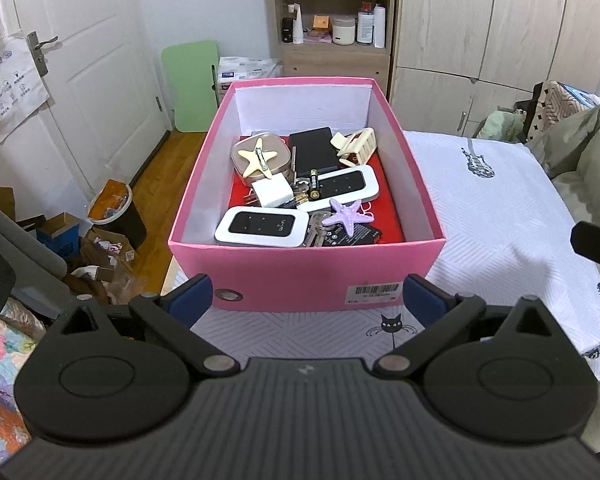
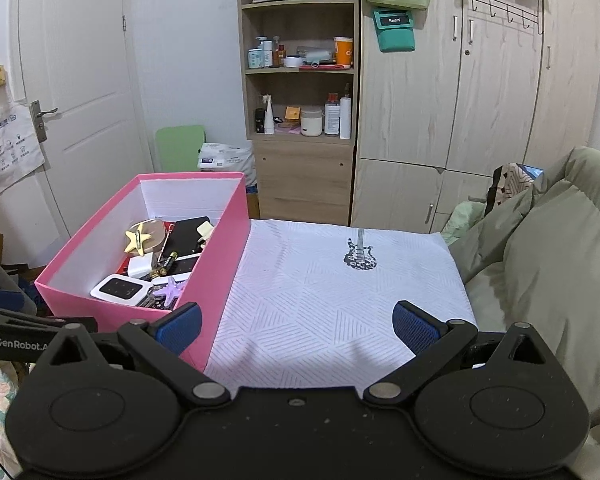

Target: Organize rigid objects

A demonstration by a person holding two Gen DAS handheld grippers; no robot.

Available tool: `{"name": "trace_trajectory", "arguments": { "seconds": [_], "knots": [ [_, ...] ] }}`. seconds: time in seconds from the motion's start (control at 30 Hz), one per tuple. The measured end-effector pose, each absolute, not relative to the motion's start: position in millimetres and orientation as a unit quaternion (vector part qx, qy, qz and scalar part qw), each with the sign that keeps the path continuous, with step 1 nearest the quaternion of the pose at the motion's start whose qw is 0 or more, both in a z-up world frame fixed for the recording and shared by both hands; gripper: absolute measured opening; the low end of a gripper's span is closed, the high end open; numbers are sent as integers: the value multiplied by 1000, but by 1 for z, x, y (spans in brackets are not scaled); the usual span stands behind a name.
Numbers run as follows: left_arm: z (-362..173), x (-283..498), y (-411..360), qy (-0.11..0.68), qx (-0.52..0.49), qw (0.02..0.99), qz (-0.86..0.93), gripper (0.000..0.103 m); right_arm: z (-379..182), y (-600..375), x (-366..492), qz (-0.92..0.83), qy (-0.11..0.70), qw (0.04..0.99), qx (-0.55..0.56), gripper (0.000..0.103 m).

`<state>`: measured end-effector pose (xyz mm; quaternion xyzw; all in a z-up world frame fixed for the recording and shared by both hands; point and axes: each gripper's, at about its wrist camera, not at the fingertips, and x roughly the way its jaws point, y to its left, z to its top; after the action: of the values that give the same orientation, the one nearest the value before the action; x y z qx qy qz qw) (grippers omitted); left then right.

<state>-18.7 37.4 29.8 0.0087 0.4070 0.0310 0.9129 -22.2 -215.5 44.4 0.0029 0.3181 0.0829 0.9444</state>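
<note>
- Box (image 1: 300, 272) as landmark: a pink open-topped carton standing on the white patterned cloth (image 2: 320, 300) that covers the surface; its near wall faces the left gripper (image 1: 306, 300), and the right gripper (image 2: 298, 328) hangs over bare cloth just to the right of it.
- Contents inside the box: a white router (image 1: 262, 227) at the near left corner; a second white device (image 1: 342, 188) behind it toward the right wall; a purple starfish (image 1: 350, 216) lying on keys and a dark flat item at the near right; a white charger (image 1: 272, 194) mid-box; a beige tin (image 1: 260, 158) with a cream starfish (image 1: 258, 155) on top at the far left; a black slab (image 1: 314, 148) and a cream hair claw (image 1: 356, 144) at the far side.
- Jaws of the left gripper stand wide apart with nothing between them, just short of the box's near wall; jaws of the right gripper are likewise spread and hold nothing.
- Judgement: no loose object shows on the cloth outside the box, so the sorting looks close to done.
- Risks: the pile is heaped and interlocked, so lifting one piece could drag the keys or batteries with it; the starfish on the tin may slide off; a push on the near wall could shift the light carton toward the surface's left edge, beyond which lies floor clutter.
</note>
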Motion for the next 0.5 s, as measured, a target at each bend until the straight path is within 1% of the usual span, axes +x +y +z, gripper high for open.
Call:
{"name": "trace_trajectory", "arguments": {
  "seconds": [0.5],
  "knots": [
    [33, -23, 29, 402, 21, 915, 17, 103, 45, -218, -27, 73, 309, 948, -1, 103]
  ]
}}
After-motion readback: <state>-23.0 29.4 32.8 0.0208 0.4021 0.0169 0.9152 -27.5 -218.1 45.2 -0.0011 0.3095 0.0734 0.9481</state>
